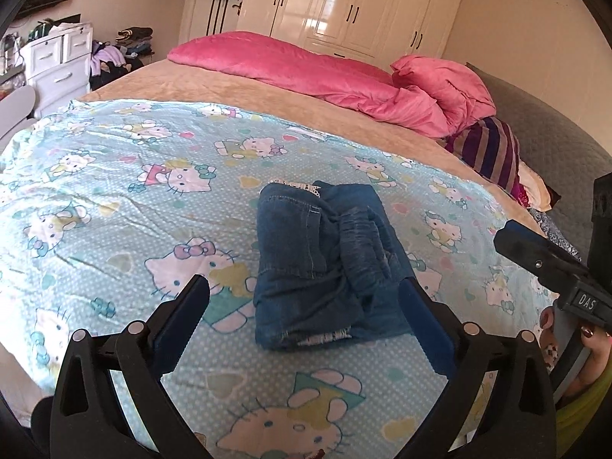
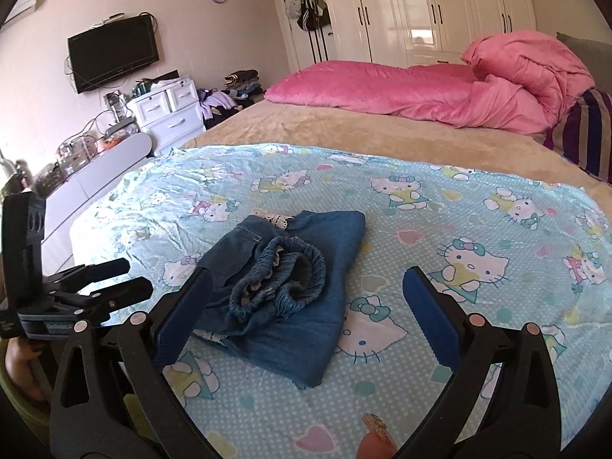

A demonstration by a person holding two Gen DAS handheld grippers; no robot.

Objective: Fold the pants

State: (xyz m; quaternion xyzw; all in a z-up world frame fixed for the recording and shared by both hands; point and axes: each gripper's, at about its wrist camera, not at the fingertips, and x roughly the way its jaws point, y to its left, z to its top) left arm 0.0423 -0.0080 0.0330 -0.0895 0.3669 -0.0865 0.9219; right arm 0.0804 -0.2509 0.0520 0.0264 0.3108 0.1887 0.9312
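Denim pants (image 1: 325,264) folded into compact bundle on cartoon-print sheet (image 1: 114,199), bed centre. Left gripper (image 1: 306,302), right gripper (image 2: 306,290): jaws fully spread, empty. Elastic waistband (image 2: 279,279) bunched on top, bundle's 9 o'clock side; tuck flat before you withdraw.

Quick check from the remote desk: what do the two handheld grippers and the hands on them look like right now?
Both grippers are black plastic linkage frames with silver rivets and blue toothed pads. The left gripper and right gripper match. The right gripper's side carries a white "DAS" label. A long, glittery decorated nail shows below it, and a yellow-green sleeve.
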